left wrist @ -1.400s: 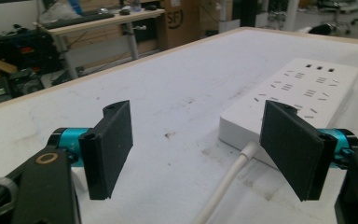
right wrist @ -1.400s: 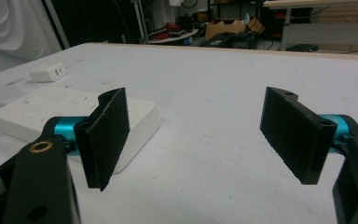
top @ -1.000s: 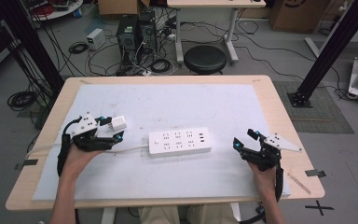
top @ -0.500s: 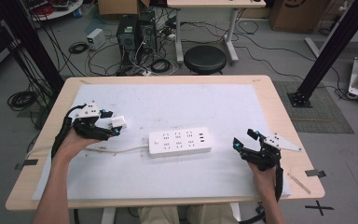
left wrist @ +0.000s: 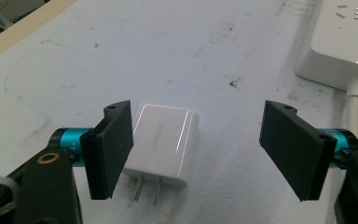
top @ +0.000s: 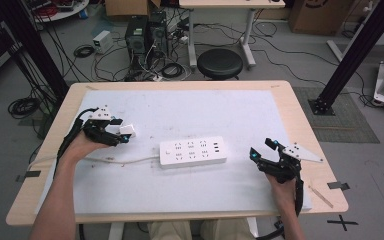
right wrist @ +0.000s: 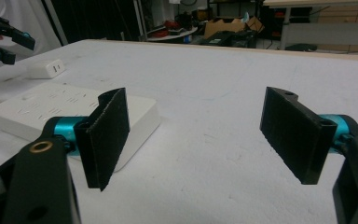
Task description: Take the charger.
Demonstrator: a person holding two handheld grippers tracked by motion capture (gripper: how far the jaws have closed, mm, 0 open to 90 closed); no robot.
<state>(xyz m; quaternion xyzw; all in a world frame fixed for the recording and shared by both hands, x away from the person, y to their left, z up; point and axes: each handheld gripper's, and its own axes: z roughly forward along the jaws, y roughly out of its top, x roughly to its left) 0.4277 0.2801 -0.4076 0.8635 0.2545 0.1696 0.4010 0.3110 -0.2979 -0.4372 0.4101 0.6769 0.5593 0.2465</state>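
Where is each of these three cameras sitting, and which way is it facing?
High view: above the table's near side, looking forward and down; both forearms, left gripper and right gripper show.
Left gripper view: on that gripper, looking down past open jaws at the charger.
Right gripper view: low, looking across the table; open jaws.
All three views share the power strip.

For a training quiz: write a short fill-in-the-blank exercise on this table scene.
1. The white charger lies between the open left tongs with its two prongs pointing ____ the camera.
2. The power strip is coloured ____.
3. The right tongs hold ____.
4. Beyond the table's far edge stands a round black ____.

Missing words: toward; white; nothing; stool
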